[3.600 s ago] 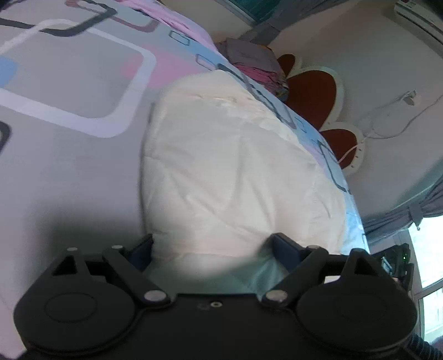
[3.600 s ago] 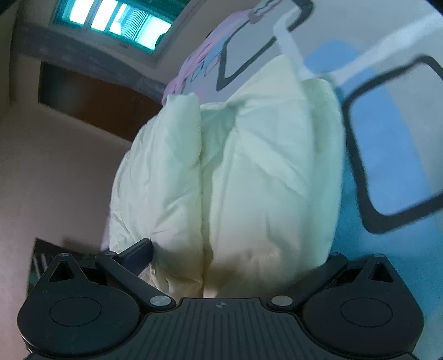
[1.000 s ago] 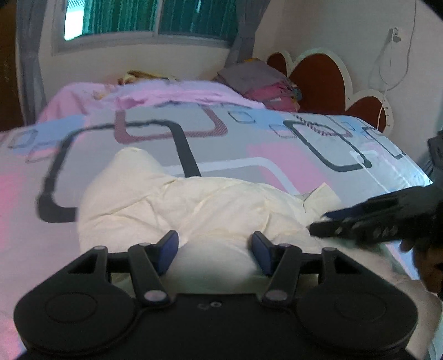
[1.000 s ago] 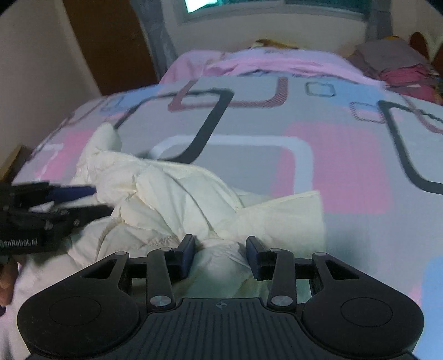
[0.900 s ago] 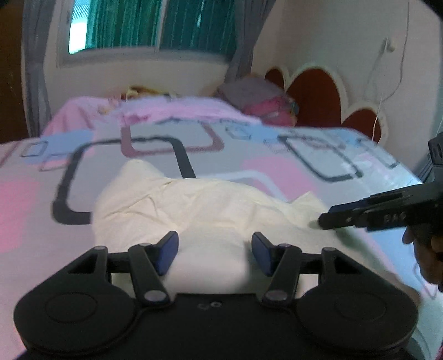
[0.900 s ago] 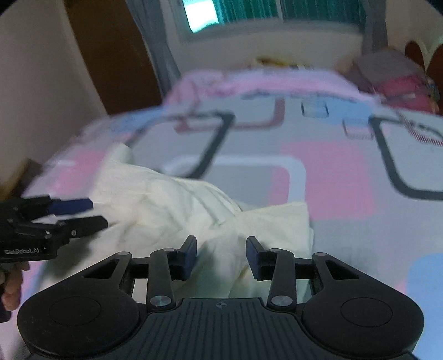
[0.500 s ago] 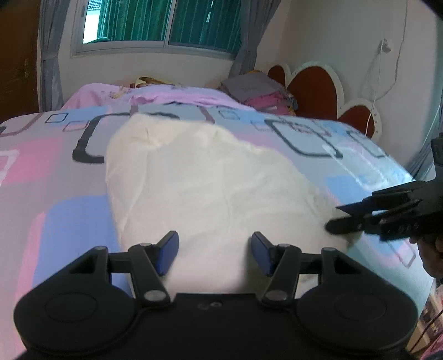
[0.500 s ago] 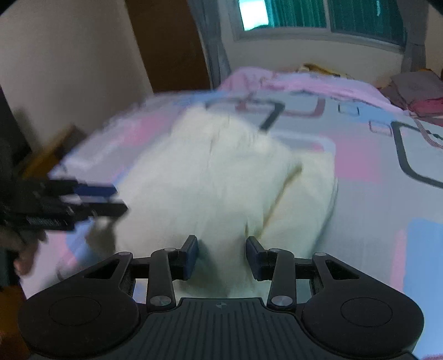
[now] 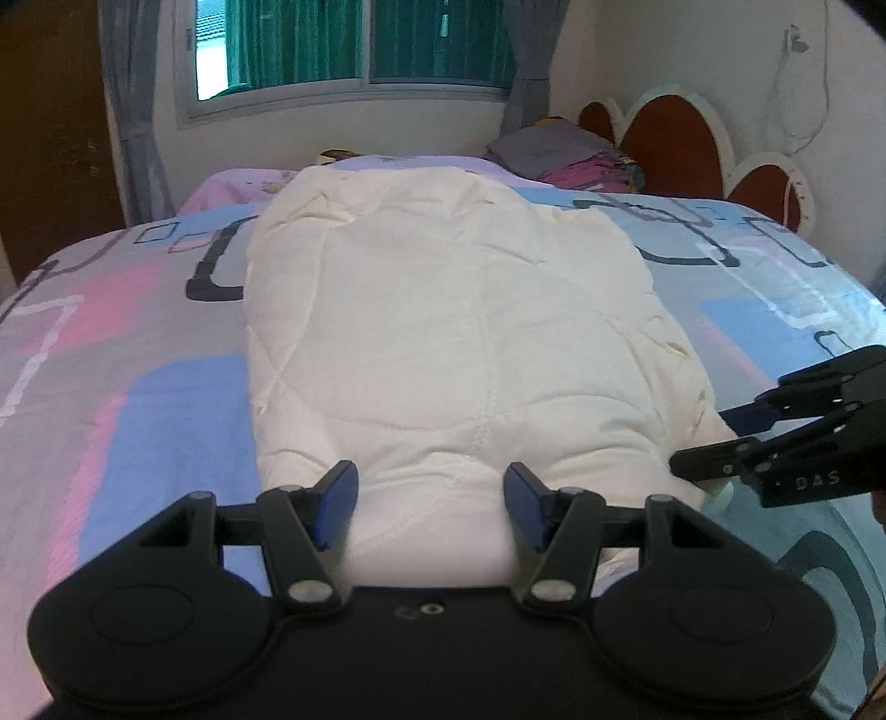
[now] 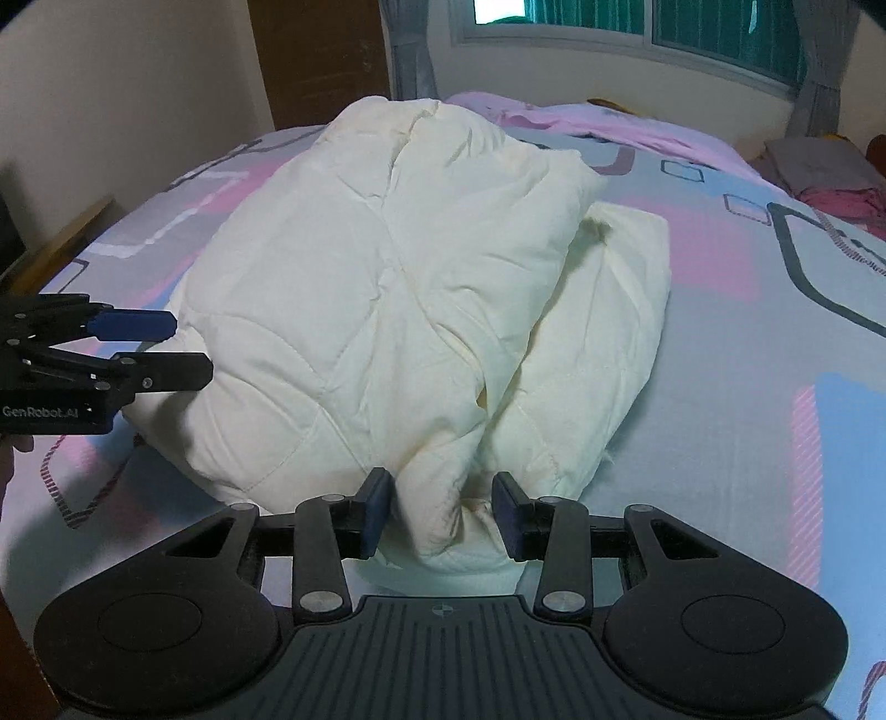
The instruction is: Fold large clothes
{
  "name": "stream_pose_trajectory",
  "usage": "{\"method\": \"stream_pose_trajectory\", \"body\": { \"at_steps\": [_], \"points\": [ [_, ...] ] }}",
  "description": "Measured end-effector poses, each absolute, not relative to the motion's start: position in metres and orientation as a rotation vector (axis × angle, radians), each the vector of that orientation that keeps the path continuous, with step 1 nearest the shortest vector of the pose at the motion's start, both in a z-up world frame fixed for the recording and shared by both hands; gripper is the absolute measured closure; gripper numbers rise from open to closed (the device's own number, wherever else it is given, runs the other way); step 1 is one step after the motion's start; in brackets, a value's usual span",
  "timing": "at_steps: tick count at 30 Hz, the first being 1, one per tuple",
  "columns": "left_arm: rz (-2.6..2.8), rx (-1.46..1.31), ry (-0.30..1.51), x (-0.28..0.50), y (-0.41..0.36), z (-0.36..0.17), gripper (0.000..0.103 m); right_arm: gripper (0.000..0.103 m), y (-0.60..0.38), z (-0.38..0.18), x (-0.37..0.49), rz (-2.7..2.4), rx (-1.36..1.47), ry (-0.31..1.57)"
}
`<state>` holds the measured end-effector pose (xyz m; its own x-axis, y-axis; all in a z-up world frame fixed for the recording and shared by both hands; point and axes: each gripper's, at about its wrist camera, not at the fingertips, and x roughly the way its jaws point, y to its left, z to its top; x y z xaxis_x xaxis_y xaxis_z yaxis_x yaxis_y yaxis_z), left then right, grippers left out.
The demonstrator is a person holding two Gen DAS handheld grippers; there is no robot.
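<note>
Two claws grip the near edge of one cream quilt, which lies lengthwise on the bed, running from 6 o'clock toward the window at 12 o'clock in the left wrist view.

Left claw: jaws part-spread, pinching a thick bunch of quilt hem between the blue pads. Right claw: jaws narrower, pinching a gathered fold of the same quilt. In the right wrist view the left claw appears at 9 o'clock, touching the quilt's side.

Step in hand, as judged: a lengthwise fold is laid down and the near end is held at both corners. The quilt is not flat; in the right wrist view one layer sits at 1 o'clock beside the main bulk, offset from it.

Next move, as judged: carry both corners together toward 12 o'clock to halve the length, keeping the claws level so the edges meet. The offset layer probably needs aligning first; how many layers each claw holds cannot be told.

Folded clothes at 1 o'clock are well apart.
</note>
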<state>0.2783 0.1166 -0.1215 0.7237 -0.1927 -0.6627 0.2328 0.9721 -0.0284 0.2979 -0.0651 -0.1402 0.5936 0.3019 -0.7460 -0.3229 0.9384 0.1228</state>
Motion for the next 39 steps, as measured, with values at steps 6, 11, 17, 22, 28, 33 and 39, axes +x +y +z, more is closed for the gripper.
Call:
{"method": "stream_pose_trajectory", "body": {
  "at_steps": [6, 11, 17, 22, 28, 33, 39],
  "points": [
    [-0.207, 0.049, 0.663, 0.249, 0.106, -0.092, 0.047, 0.063, -0.082, -0.097, 0.262, 0.35, 0.002, 0.73],
    [-0.194, 0.057, 0.61, 0.212, 0.088, -0.062, 0.047, 0.063, -0.101, -0.057, 0.21, 0.337, 0.034, 0.631],
    [-0.174, 0.035, 0.567, 0.162, 0.069, -0.039, 0.043, 0.063, -0.115, -0.03, 0.152, 0.307, 0.041, 0.584],
    [-0.153, 0.012, 0.538, 0.133, 0.063, -0.032, 0.042, 0.063, -0.125, -0.027, 0.124, 0.302, 0.079, 0.581],
    [-0.136, 0.0, 0.524, 0.125, 0.058, -0.024, 0.042, 0.063, -0.12, -0.022, 0.109, 0.286, 0.078, 0.586],
    [-0.033, -0.027, 0.44, 0.092, 0.053, -0.017, 0.0, 0.003, -0.122, -0.018, 0.086, 0.199, 0.077, 0.578],
    [0.0, -0.026, 0.476, 0.061, 0.047, -0.019, 0.0, 0.0, -0.12, -0.025, 0.062, 0.148, 0.081, 0.565]
  ]
}}
